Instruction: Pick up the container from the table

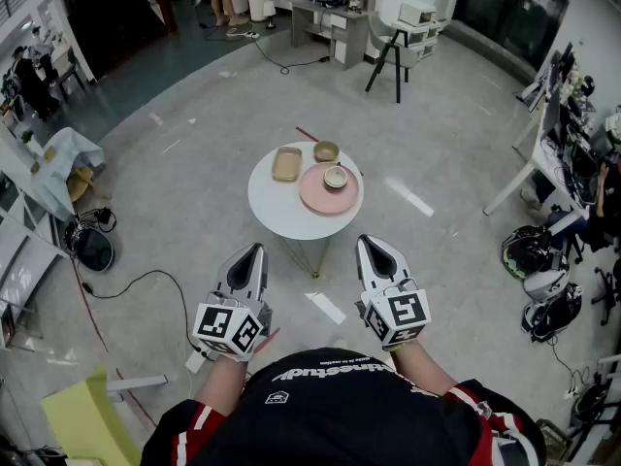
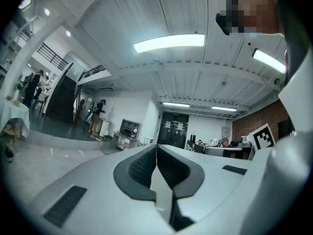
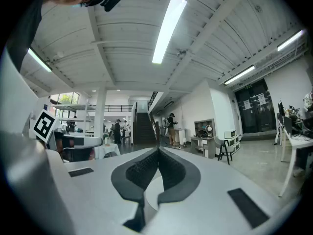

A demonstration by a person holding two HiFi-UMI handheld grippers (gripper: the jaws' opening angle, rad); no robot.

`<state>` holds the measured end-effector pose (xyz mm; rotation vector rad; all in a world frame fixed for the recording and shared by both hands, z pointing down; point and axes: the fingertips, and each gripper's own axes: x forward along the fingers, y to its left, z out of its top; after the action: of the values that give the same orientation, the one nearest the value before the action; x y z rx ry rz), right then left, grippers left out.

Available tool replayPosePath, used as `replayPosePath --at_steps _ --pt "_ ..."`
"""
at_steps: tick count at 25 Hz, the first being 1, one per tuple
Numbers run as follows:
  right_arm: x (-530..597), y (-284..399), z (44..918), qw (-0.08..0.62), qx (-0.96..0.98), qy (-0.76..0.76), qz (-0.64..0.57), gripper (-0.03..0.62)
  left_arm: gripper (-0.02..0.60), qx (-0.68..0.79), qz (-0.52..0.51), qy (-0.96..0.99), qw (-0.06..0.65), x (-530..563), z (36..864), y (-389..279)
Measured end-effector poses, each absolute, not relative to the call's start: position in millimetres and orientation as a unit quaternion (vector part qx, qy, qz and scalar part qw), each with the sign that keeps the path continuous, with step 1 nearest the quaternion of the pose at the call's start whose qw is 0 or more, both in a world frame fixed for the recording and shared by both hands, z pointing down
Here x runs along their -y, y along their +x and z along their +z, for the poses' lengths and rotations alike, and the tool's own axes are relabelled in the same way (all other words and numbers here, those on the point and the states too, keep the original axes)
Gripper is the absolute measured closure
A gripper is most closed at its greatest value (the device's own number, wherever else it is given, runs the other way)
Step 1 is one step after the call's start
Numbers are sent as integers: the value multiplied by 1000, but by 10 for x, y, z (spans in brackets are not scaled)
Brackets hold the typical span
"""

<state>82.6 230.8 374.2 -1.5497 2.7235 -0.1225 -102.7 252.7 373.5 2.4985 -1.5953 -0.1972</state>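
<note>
We are holding both hand-held grippers level and low in front of us, well short of the round white surface [image 1: 281, 212], which is standing on thin gold legs at 12 o'clock from us. The left hand-held gripper [image 1: 256, 249] is resting with its jaws pressed together and nothing between them. In its own view [image 2: 156, 147] the ribbed dark pads are meeting along one seam, set in a smooth, pale grey tapered shell. The right hand-held gripper [image 1: 365, 242] is showing the same. Its own view [image 3: 158, 151] has the two ridged black pads touching at the tip, with only open room beyond them. Each is carrying a marker cube, the left cube [image 1: 228, 328] and the right cube [image 1: 398, 316], both printed with black-and-white squares.

The container [image 1: 286, 164] is lying at about 10 o'clock on the tabletop. It is a shallow tan rectangle with rounded corners and a low rim, and neither tool is touching it. Just beside it, at about 3 o'clock, a flat round pink plate [image 1: 315, 194] is taking up much of the right half, and a small pale bowl [image 1: 336, 177] is sitting on the plate's far part. A rounder brown bowl [image 1: 326, 150] with a dull metallic sheen is standing at 12 o'clock near the far edge, close to both the container and the plate. The grey floor [image 1: 194, 153] is glossy around the surface.
</note>
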Motion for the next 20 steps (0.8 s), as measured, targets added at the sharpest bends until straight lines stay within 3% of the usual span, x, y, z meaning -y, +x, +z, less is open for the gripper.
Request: replayPosePath --at_steps 20 --pt "-2243 978 3770 5 -873 -486 -46 580 557 535 -61 838 90 -2454 3767 -844"
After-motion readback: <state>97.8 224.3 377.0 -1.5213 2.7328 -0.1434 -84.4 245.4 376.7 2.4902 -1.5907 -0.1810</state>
